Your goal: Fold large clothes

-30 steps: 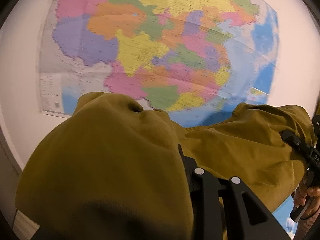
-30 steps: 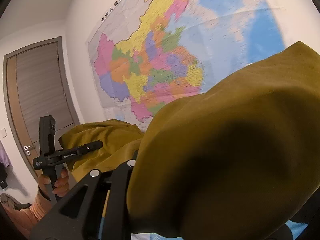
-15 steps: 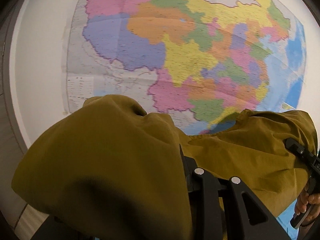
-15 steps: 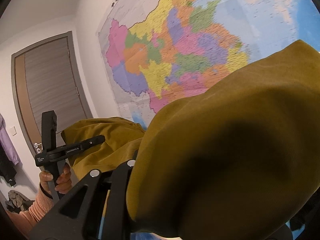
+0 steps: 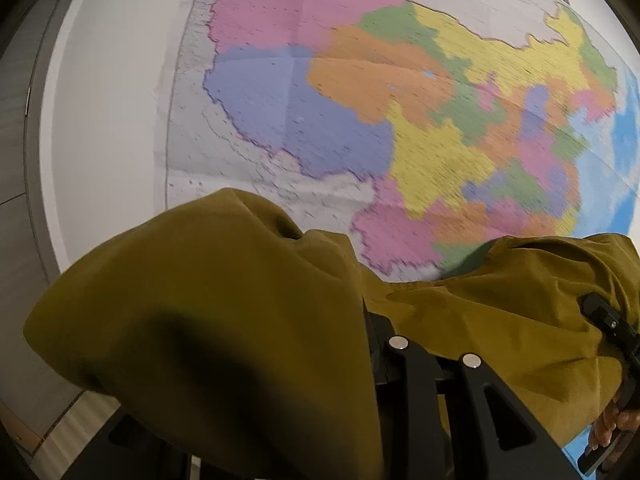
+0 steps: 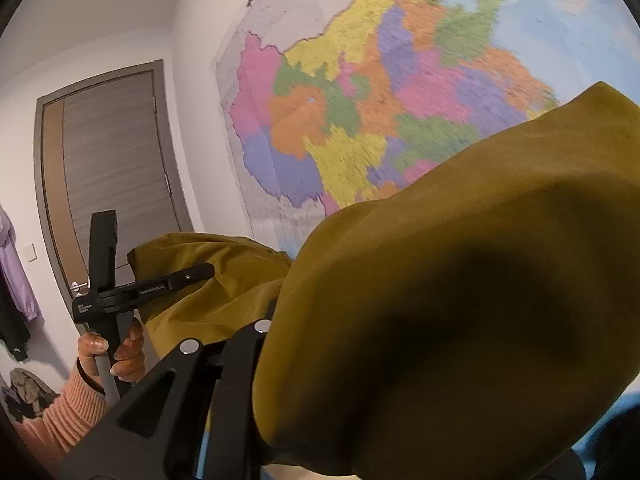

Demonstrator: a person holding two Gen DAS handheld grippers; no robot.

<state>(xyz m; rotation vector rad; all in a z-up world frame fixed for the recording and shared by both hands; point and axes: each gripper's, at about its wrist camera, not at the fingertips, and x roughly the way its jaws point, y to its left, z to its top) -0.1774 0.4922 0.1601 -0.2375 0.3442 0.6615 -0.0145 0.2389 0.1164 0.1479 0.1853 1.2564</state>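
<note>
Garment (image 5: 208,320): mustard-yellow, held up in the air before a wall map (image 5: 360,100), draped over both tongs. Left tongs (image 5: 372,336) and right tongs (image 6: 268,320) each clamped on its fabric. Folding apparently not begun; every fold remains.

1. the left wrist camera rides behind the left gripper (image 5: 384,336), facing the wall map (image 5: 360,100) squarely from near, tilted slightly down.
2. the right wrist camera looks level at the wall map (image 6: 400,80) from its right, obliquely, taking in the door (image 6: 108,160) left of it.
3. both share the map and the mustard garment (image 5: 200,320) (image 6: 460,300) draped close before each lens.
</note>
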